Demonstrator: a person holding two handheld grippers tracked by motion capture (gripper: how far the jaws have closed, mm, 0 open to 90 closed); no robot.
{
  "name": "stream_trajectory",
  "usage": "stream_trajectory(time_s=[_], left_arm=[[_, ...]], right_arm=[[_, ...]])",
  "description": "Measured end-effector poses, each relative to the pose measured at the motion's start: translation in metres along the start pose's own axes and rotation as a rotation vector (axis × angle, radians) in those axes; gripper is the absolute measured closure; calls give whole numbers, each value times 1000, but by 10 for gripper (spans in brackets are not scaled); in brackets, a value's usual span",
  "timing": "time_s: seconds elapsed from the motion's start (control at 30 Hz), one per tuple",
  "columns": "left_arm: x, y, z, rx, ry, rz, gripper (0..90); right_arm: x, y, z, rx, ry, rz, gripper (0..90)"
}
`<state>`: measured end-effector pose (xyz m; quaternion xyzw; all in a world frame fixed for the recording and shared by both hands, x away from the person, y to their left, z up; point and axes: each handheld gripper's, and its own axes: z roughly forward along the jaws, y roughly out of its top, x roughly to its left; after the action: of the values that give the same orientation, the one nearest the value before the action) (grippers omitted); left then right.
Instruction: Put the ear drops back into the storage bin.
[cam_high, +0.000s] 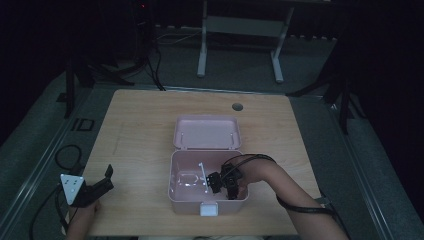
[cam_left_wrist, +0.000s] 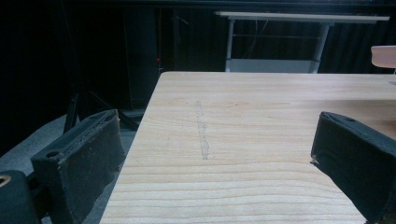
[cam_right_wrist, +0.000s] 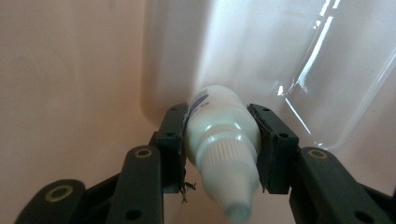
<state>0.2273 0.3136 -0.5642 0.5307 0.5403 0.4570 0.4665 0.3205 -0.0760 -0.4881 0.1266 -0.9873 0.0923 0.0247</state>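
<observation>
A pink box (cam_high: 175, 200) stands open near the table's front edge, its lid (cam_high: 207, 132) folded back. My right gripper (cam_high: 224, 186) reaches down into the box at its right side. In the right gripper view the gripper (cam_right_wrist: 219, 140) is shut on a small white bottle (cam_right_wrist: 219, 126) with a ribbed cap pointing toward the camera, close to the pink inner wall (cam_right_wrist: 70, 70). My left gripper (cam_high: 102, 182) hovers over the table's front left corner, jaws wide apart with nothing between them; in the left gripper view (cam_left_wrist: 215, 149) it faces bare wood.
The wooden table (cam_high: 140, 120) has a round cable hole (cam_high: 237, 106) at the back. A faint pencil-like line (cam_left_wrist: 201, 130) marks the wood ahead of the left gripper. A clear plastic piece (cam_high: 187, 178) lies in the box. A white desk frame (cam_high: 240, 30) stands beyond.
</observation>
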Motion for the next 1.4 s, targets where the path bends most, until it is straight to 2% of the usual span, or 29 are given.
stream_trajectory(time_s=[0.4, 0.6, 0.93, 1.23, 1.4], left_arm=[[0, 0, 0, 2, -1, 0, 24], [0, 0, 0, 3, 0, 0, 24], [0, 0, 0, 2, 0, -1, 24], [0, 0, 0, 4, 1, -1, 24], [0, 0, 0, 4, 1, 0, 24]], right_arm=[[1, -2, -8, -12, 10, 16, 556], [4, -7, -22, -47, -3, 17, 545], [10, -18, -54, -100, -57, 36, 521], [20, -38, -88, -173, -120, 51, 512], [22, -53, -98, -212, -148, 90, 493]])
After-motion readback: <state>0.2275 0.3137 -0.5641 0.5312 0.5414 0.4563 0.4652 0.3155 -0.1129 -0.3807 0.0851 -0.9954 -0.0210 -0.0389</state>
